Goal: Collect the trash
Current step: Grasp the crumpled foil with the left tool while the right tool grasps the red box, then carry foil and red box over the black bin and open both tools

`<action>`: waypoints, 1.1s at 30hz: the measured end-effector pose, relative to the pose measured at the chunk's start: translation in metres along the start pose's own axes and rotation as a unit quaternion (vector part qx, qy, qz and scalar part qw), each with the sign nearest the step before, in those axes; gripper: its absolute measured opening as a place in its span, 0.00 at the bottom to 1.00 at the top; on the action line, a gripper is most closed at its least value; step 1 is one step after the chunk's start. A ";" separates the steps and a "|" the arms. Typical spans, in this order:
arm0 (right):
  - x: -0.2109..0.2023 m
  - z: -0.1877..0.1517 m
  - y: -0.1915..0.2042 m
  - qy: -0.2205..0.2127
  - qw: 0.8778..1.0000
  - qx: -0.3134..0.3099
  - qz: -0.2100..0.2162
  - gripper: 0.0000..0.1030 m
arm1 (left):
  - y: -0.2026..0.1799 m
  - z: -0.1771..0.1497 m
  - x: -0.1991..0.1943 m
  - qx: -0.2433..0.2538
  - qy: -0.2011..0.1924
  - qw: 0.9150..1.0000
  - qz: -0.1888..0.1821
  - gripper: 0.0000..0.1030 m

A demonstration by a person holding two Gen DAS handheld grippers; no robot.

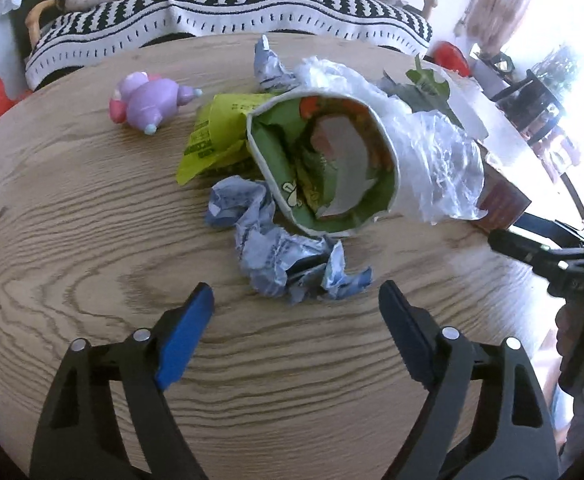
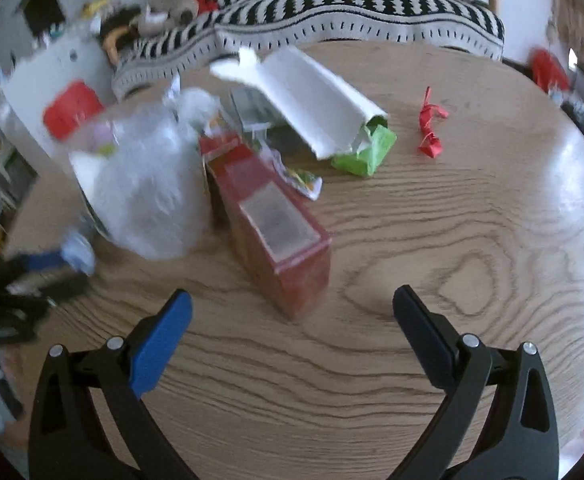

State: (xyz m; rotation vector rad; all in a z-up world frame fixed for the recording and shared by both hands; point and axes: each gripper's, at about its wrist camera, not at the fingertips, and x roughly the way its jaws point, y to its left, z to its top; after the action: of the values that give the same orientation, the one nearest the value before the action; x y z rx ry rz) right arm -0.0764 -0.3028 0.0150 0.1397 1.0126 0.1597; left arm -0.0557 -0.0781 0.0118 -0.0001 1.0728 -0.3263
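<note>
A heap of trash lies on the round wooden table. In the left wrist view a crumpled blue-grey paper sits just beyond my left gripper, which is open with nothing between its fingers. Behind it lie a tipped paper cup with a green lining, a yellow-green wrapper and clear plastic film. In the right wrist view my right gripper is open and empty, just short of a red carton lying on its side. Further back are a white folded card, a green wrapper and a red scrap.
A purple toy lies at the table's far left. A black-and-white striped cushion borders the far edge. The right gripper's black body shows at the right of the left wrist view. Bare wood spreads before both grippers.
</note>
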 end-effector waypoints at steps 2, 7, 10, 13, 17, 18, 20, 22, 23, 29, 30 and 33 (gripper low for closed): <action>-0.003 0.007 0.002 -0.004 1.000 -0.008 -0.001 0.94 | -0.002 0.002 -0.001 -0.003 -0.002 1.000 -0.003 0.81; 0.002 0.021 0.006 0.012 1.000 -0.006 0.022 0.55 | -0.007 0.013 0.006 0.013 0.002 1.000 -0.001 0.43; -0.001 0.018 0.007 0.004 1.000 0.000 0.011 0.25 | -0.006 0.015 0.002 0.013 -0.004 1.000 -0.011 0.35; -0.014 0.012 0.006 -0.019 1.000 0.006 0.001 0.23 | -0.004 0.012 -0.012 0.012 -0.023 1.000 -0.009 0.34; -0.031 0.012 -0.003 -0.042 0.999 0.018 -0.015 0.22 | 0.004 0.009 -0.027 0.004 -0.036 0.999 -0.016 0.34; -0.037 0.013 -0.005 -0.049 0.998 0.021 -0.019 0.22 | 0.006 0.009 -0.031 0.002 -0.040 0.999 -0.017 0.33; -0.045 0.013 -0.007 -0.060 0.998 0.024 -0.022 0.22 | 0.009 0.009 -0.041 -0.003 -0.051 0.999 -0.018 0.33; -0.053 0.013 -0.007 -0.068 0.997 0.025 -0.018 0.22 | 0.013 0.010 -0.052 -0.008 -0.062 0.998 -0.016 0.33; -0.056 0.012 -0.006 -0.071 0.997 0.025 -0.015 0.22 | 0.014 0.009 -0.056 -0.009 -0.066 0.998 -0.014 0.33; -0.083 0.013 0.015 -0.103 0.995 0.004 0.006 0.22 | 0.022 0.010 -0.078 -0.013 -0.083 0.996 -0.017 0.33; -0.089 0.014 0.022 -0.109 0.994 -0.004 0.006 0.22 | 0.024 0.010 -0.081 -0.016 -0.085 0.996 -0.017 0.33; -0.095 0.015 0.027 -0.114 0.993 -0.008 0.008 0.22 | 0.025 0.006 -0.088 -0.019 -0.089 0.996 -0.017 0.33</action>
State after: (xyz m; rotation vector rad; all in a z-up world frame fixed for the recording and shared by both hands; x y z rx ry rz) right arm -0.1148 -0.2954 0.1076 0.1472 0.7833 0.1620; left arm -0.0820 -0.0326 0.0868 -0.0798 0.9021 -0.3301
